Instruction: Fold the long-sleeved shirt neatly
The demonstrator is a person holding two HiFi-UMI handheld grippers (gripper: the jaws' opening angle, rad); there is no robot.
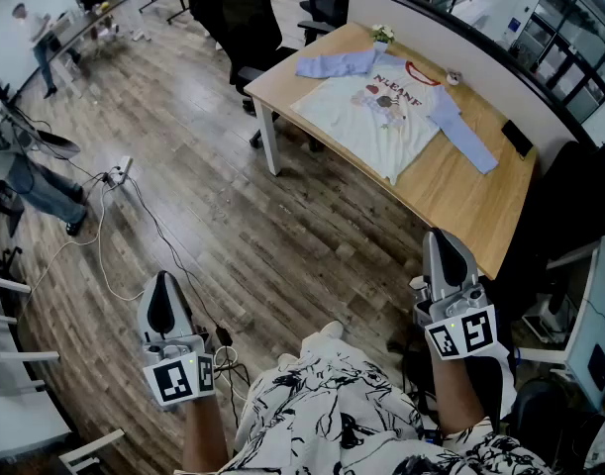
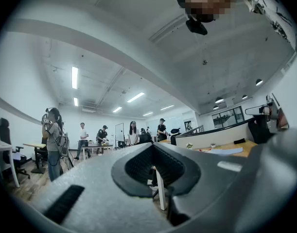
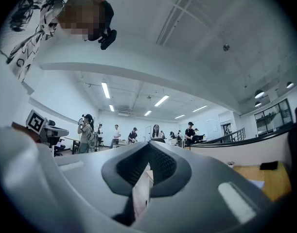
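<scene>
Both arms are held low by the body. Left tongs [image 1: 161, 300] and right tongs [image 1: 444, 250] point forward over the floor [image 1: 282, 245], each pressed together and empty. Well ahead, the shirt [image 1: 386, 107] lies spread flat on the desk [image 1: 451, 191].
</scene>
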